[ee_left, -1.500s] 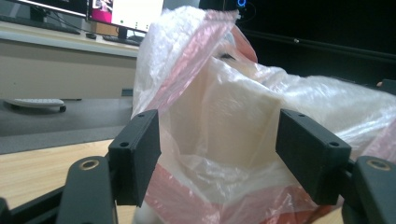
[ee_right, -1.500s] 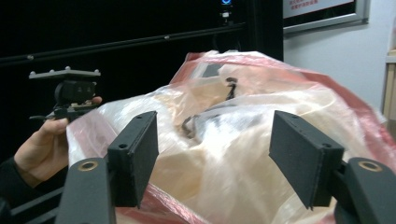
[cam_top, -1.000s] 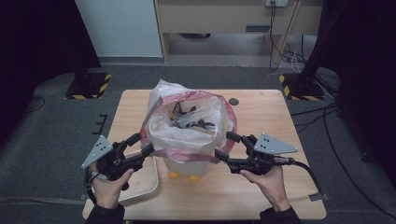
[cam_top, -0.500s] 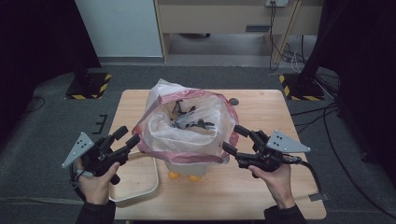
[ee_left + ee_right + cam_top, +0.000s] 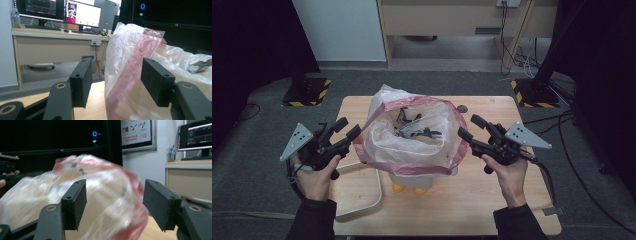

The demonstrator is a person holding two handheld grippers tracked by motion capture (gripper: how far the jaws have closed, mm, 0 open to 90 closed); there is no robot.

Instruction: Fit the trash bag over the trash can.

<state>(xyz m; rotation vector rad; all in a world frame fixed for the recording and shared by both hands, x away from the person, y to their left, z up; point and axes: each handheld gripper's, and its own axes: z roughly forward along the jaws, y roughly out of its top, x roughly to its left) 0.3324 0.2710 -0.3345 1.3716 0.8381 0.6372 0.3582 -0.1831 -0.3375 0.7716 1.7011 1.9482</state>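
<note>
A clear plastic bag with a pink rim stands open in the middle of the wooden table, with dark items inside. My left gripper is at the bag's left edge. Its jaws have just been closing, and the pink rim hangs between them without the pads pressing on it. My right gripper is at the bag's right edge. Its jaws have also been closing, and the blurred bag lies between them with gaps on both sides.
A white tray lies on the table's near left corner. Two yellow pieces show under the bag. A small dark disc sits behind the bag. A desk with monitors stands beyond the table.
Both hands have risen and moved farther along the bag's sides. Both pairs of jaws stand narrower than before. The bag's mouth has spread wider.
</note>
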